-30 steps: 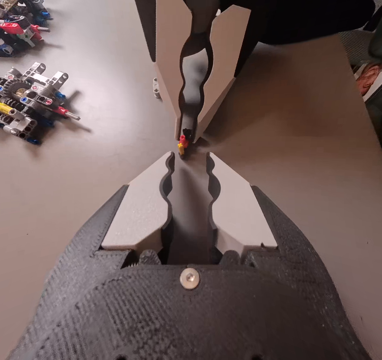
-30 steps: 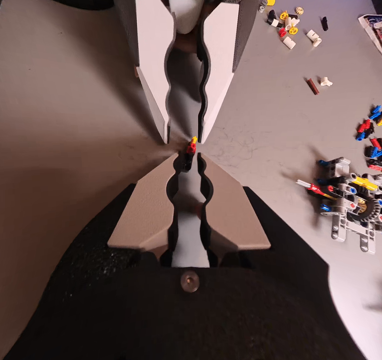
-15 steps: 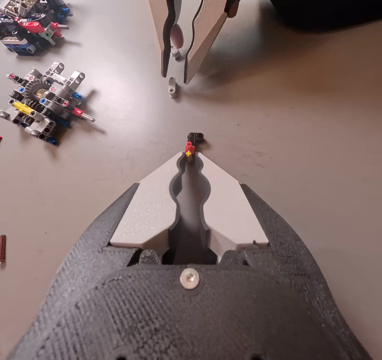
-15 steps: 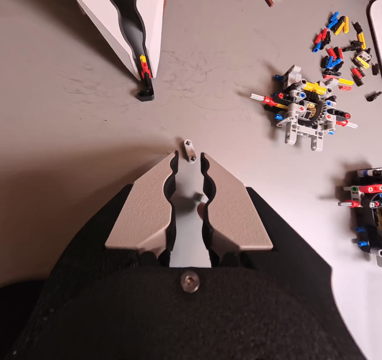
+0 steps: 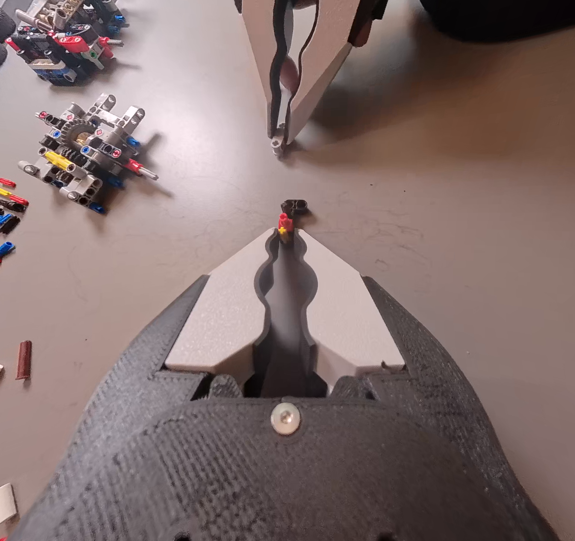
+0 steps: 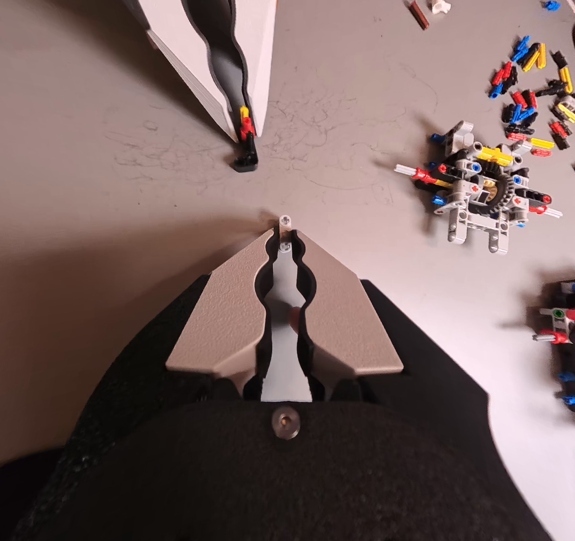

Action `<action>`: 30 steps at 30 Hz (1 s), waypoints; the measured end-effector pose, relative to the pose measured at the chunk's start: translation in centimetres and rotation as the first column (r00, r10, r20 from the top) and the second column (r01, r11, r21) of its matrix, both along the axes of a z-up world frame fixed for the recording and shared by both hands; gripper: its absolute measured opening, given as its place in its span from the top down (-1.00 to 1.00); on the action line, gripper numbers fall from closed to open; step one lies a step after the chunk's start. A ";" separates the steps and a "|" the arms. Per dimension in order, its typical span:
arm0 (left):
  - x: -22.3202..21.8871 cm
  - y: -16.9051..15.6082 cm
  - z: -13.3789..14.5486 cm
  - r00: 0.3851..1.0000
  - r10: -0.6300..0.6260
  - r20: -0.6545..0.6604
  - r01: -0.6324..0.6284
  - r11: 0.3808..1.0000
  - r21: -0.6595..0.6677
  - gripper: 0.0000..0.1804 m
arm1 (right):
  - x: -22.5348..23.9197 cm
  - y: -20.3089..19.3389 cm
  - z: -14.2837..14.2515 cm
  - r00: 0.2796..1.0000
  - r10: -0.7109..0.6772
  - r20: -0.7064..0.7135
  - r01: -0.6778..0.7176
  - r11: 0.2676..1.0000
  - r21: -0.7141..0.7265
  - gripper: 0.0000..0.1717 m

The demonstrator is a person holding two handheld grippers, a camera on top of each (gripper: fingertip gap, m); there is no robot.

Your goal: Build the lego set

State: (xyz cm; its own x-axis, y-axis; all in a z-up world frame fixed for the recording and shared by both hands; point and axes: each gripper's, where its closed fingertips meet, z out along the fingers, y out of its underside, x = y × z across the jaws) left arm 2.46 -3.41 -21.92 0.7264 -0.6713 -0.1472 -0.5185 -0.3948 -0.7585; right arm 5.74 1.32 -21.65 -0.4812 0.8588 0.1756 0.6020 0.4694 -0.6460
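Two grippers face each other low over a scuffed grey table (image 5: 435, 184), each clenched on one small building-toy part. At the left gripper (image 5: 287, 234) the tips pinch a short stack of pieces, a yellow cross-shaped axle with a red bush (image 5: 284, 223) on it and a black connector (image 5: 295, 207) at the far end; the black end rests on or just above the surface, so the stack juts out ahead of the tips where it can be seen. From the right wrist view the same stack (image 6: 247, 134) sits at the very ends of those pale fingers. Across from it, the right gripper (image 6: 284, 234) is closed on a small light-grey link with cross holes (image 6: 285, 224), gripped across its narrow waist, one holed end sticking forward (the other sits just inside the jaws). Off to the side lie a grey geared assembly (image 6: 494, 190), a scatter of loose pins (image 6: 535, 90) and a brown rod (image 5: 24, 359), all well apart from either grasp.
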 end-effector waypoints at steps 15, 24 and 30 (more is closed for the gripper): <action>-0.2 0.6 0.0 0.999 0.034 -0.016 -0.033 0.999 0.016 0.92 | -0.8 -1.7 0.8 0.997 -0.002 -0.081 -0.006 0.994 -0.106 0.93; -0.3 0.6 0.1 0.999 0.039 -0.011 -0.038 0.999 0.015 0.89 | -0.5 -1.5 0.5 0.998 -0.012 -0.056 0.006 0.994 -0.107 0.93; -0.3 0.5 0.1 0.999 0.039 -0.012 -0.039 0.999 0.017 0.87 | -0.3 -1.5 0.4 0.999 -0.008 -0.046 0.004 0.996 -0.087 0.93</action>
